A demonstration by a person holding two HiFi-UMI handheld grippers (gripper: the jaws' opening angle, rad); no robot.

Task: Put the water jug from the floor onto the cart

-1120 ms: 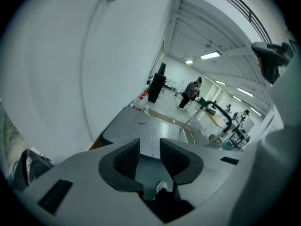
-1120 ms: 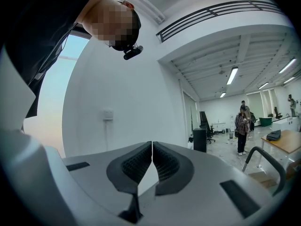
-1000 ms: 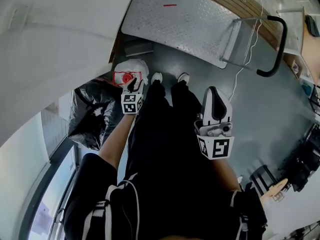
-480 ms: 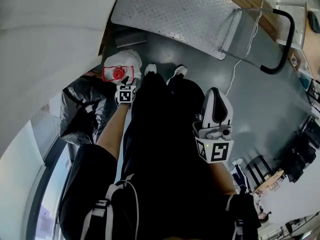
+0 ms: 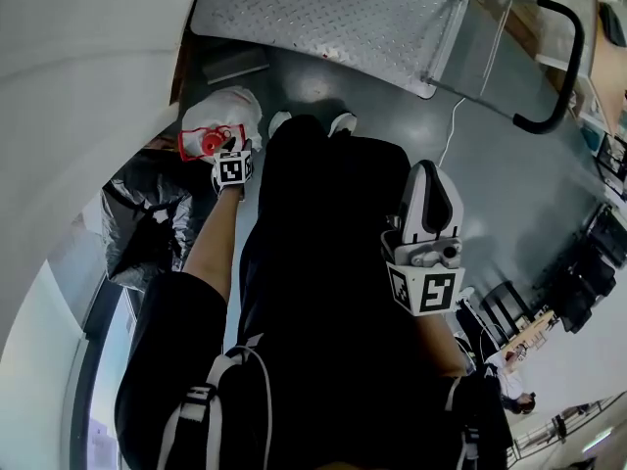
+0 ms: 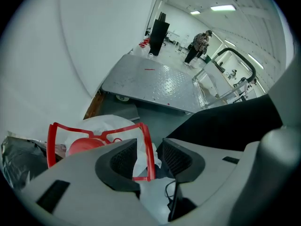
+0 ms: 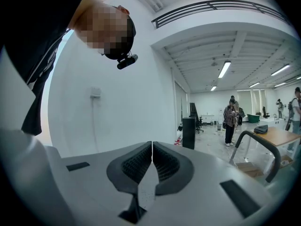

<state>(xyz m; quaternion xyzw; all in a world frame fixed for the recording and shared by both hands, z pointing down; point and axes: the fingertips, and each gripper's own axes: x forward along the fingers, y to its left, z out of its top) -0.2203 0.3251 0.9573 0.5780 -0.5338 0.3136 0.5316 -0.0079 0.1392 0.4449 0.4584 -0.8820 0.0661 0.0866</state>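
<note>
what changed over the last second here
The left gripper came down to the jug, and its jaws have just been opening. They now stand open with a bar of the red handle between them, not clamped. The right gripper stays shut and empty. The jug is still on the floor, and the cart has not moved.

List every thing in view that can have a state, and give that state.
water jug: on the floor, red cap on, not yet lifted.
red handle: ungripped; one bar shows in the left gripper's gap.
left gripper: open; jaws have just been opening, pads pressing nothing.
right gripper: shut, empty.
cart: jug not on it; push handle upright.
</note>
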